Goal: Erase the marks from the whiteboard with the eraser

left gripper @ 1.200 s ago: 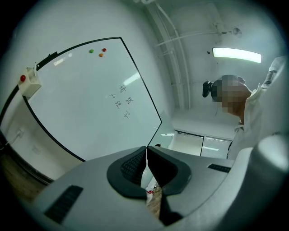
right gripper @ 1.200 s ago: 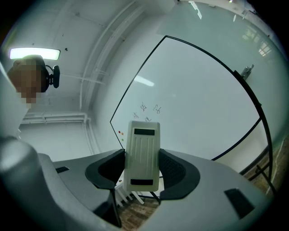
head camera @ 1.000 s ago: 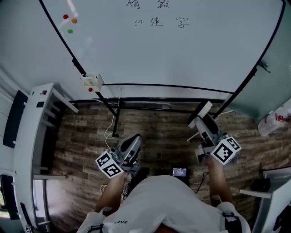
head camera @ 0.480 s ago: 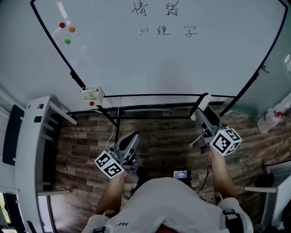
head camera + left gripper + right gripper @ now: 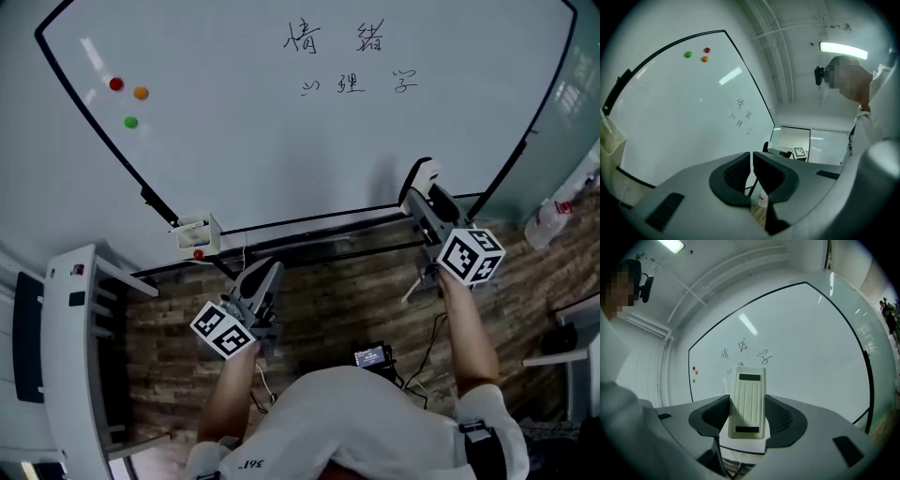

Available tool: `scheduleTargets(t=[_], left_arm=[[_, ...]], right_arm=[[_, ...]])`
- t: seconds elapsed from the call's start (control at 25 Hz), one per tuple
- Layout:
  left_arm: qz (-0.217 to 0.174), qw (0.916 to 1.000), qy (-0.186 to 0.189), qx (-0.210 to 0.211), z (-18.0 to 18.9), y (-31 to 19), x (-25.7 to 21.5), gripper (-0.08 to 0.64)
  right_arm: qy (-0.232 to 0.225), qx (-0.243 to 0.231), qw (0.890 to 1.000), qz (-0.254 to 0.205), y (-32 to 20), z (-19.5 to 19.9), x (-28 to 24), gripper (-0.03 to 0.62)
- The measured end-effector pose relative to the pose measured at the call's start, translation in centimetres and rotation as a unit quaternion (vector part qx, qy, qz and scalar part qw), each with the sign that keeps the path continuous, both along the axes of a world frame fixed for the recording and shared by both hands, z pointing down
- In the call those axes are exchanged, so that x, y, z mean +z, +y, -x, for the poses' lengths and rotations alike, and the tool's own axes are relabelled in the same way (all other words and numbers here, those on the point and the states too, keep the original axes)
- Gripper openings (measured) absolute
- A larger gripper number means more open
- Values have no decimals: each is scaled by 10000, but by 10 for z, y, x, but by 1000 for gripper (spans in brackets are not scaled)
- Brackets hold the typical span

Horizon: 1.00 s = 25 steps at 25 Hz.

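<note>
Eraser [image 5: 746, 394] held, whiteboard [image 5: 262, 159] unwiped
Right claw [image 5: 747, 420] clamps the eraser; left claw [image 5: 751, 172] closed, empty; written marks [image 5: 349, 58] (far, upper centre) all left to erase.

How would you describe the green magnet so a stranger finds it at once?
Look at the whiteboard, upper left in the head view. Three round magnets cluster there; the green magnet is the lowest, under the red magnet and orange magnet.
</note>
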<state>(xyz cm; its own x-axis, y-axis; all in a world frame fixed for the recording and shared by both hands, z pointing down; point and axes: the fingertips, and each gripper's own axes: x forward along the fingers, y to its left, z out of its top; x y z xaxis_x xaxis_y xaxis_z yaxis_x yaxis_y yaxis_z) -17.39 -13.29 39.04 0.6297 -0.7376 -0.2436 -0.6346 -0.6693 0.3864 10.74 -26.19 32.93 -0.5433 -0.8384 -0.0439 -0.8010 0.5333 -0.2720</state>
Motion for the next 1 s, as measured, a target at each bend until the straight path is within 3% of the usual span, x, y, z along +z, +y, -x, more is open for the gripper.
scheduleTargets(t=[0.36,0.6,1.0], left_arm=[[-93,9995,-91,290,20,-27,-10,8],[-179,9996,-68,187,5,-45,-21,8],[-612,9973,-402,30,-27,-84,-73,8]], right_arm=[[307,352,9986,-264,-16,15,-30,253],[534,434,9968,-409,-42,9,-56,253],[1024,759,9896,-659,-97,-16,-128,253]])
